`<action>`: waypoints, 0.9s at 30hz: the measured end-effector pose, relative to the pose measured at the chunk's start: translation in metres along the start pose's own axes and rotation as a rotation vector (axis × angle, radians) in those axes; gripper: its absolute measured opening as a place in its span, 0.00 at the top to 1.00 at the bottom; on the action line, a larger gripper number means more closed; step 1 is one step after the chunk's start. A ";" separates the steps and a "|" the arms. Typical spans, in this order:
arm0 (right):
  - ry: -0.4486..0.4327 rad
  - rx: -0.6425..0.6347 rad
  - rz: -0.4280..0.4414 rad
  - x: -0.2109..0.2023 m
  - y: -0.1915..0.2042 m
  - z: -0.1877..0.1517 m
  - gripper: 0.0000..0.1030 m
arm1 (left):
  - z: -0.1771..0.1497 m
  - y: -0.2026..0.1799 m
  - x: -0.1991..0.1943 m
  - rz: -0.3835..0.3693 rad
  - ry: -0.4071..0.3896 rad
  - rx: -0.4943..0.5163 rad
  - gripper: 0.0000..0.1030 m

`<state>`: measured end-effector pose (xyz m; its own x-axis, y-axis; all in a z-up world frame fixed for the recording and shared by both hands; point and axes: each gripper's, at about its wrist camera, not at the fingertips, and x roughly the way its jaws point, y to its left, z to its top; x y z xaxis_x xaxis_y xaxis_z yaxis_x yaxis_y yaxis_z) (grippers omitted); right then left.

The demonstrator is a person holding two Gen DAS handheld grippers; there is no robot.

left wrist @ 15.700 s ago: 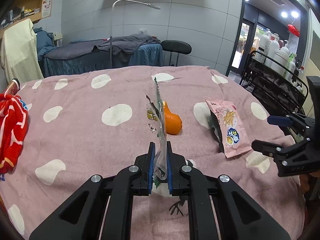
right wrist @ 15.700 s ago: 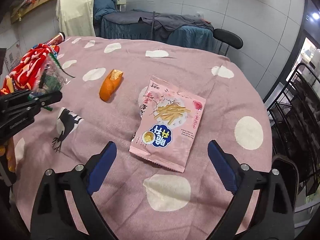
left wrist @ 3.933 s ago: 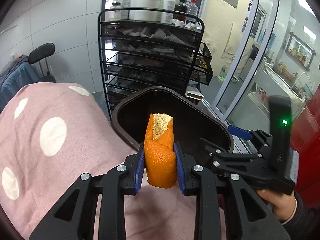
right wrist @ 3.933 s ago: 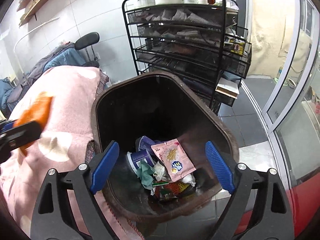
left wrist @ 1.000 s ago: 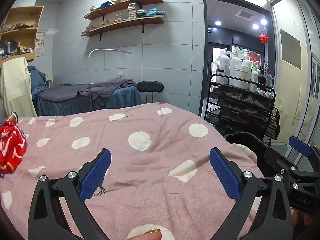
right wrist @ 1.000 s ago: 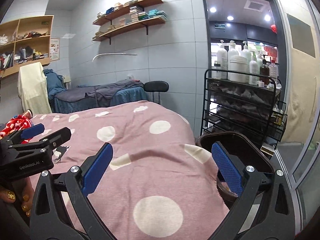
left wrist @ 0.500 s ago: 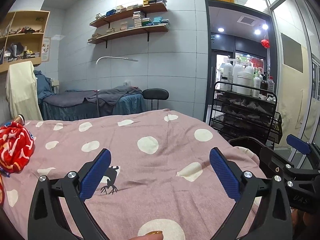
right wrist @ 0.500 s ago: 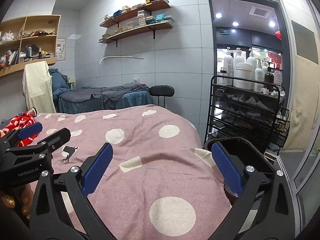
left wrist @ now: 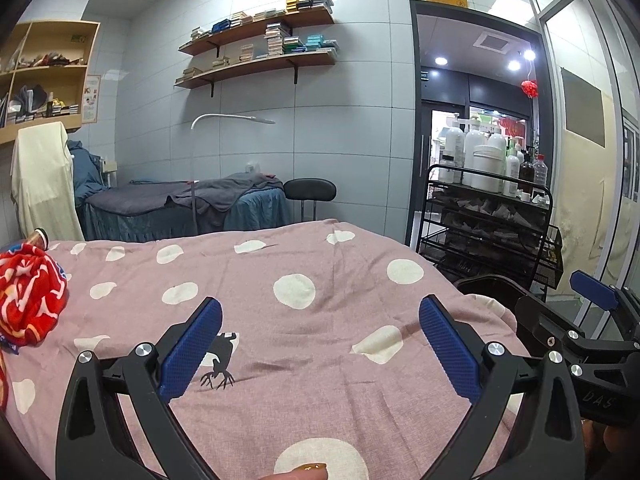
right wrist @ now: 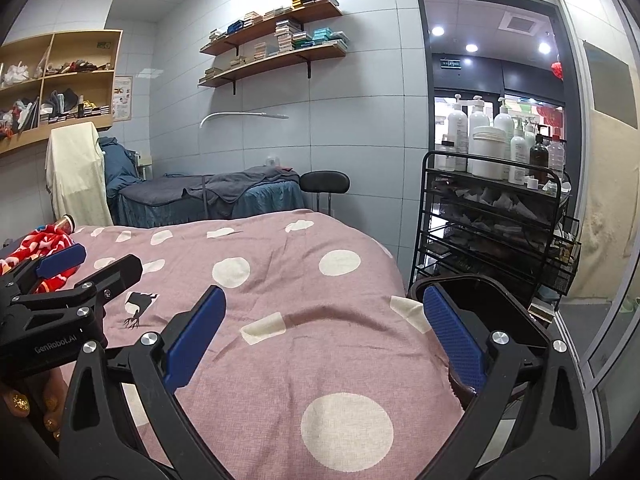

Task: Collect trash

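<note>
trash bin [right wrist: 500, 300], a dark brown tub, stands off the right edge of the pink polka-dot blanket [right wrist: 280, 272], just beside it and in front of the black wire cart [right wrist: 492, 224]; only its rim and upper wall show, and its inside is hidden from both cameras. in the left wrist view the bin [left wrist: 492, 286] peeks out between the blanket [left wrist: 280, 256] and the cart [left wrist: 488, 232].

left gripper [left wrist: 320, 322] hangs above the blanket with its blue-padded fingers spread wide and nothing between them. right gripper [right wrist: 324, 310] is likewise spread wide and holds nothing; its right finger overlaps the bin rim in the picture, its left finger sits over the blanket. each tool shows in the other's camera: the right gripper [left wrist: 576, 328] at the right edge of the left view, the left gripper [right wrist: 70, 276] at the left edge of the right view.

a red patterned cloth [left wrist: 28, 296] lies bunched at the blanket's far left. a small black deer print [left wrist: 218, 364] marks the blanket between the left gripper's fingers. white pump bottles [right wrist: 480, 140] crowd the cart's top shelf. behind the blanket stand a grey-draped massage bed [right wrist: 212, 196] and a black stool [right wrist: 324, 182], and wall shelves [right wrist: 276, 44] carry stacked boxes.
</note>
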<state>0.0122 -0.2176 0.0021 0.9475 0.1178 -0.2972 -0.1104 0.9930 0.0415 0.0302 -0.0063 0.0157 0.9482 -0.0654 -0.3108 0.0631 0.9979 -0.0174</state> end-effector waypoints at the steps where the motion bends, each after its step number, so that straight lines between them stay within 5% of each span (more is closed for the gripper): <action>1: 0.000 0.000 -0.001 0.000 0.000 0.000 0.05 | 0.000 0.000 0.000 0.000 0.000 0.002 0.05; 27: 0.010 0.013 -0.007 0.002 -0.003 -0.002 0.05 | 0.001 -0.004 0.001 -0.014 0.005 0.006 0.05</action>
<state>0.0134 -0.2201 -0.0003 0.9453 0.1111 -0.3067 -0.1000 0.9936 0.0518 0.0308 -0.0104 0.0162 0.9457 -0.0795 -0.3152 0.0783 0.9968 -0.0164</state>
